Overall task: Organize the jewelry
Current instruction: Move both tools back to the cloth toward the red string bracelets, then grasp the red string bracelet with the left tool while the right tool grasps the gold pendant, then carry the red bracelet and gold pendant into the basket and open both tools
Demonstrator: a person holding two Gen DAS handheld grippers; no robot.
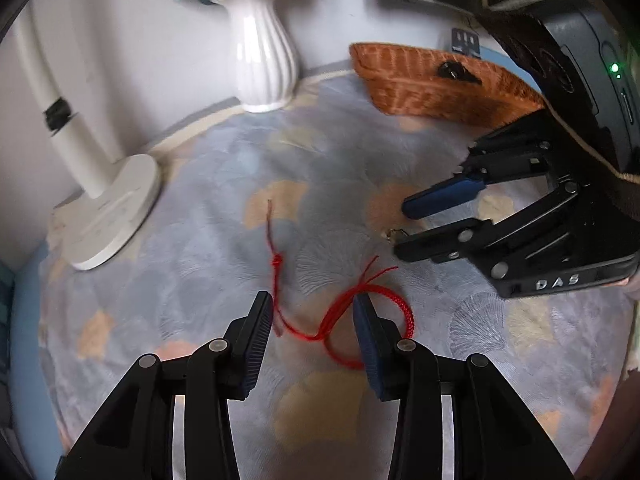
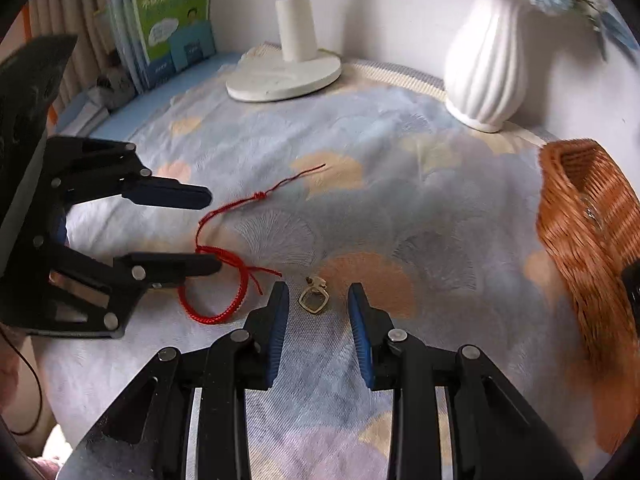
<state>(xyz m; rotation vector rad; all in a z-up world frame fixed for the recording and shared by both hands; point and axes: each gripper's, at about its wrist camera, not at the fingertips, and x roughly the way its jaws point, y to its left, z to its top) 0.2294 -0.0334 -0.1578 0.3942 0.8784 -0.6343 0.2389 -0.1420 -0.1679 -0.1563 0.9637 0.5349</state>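
A red braided cord bracelet [image 1: 406, 312] lies on the patterned cloth, its loose knotted tail running away from me; it also shows in the right wrist view [image 2: 236, 300]. My left gripper [image 1: 314, 314] is open, its jaws on either side of the cord's loop; it also shows in the right wrist view [image 2: 208, 232]. A small gold pendant [image 2: 313, 299] lies flat just ahead of my right gripper [image 2: 318, 300], which is open with the pendant between its fingertips. In the left wrist view the right gripper [image 1: 400, 228] and the pendant [image 1: 394, 234] sit at the right.
A woven orange basket [image 2: 580, 232] stands at the right, also in the left wrist view [image 1: 420, 88]. A white ribbed vase [image 2: 484, 64] with blue flowers and a white lamp base [image 2: 284, 76] stand at the back. Books [image 2: 168, 24] lean at the back left.
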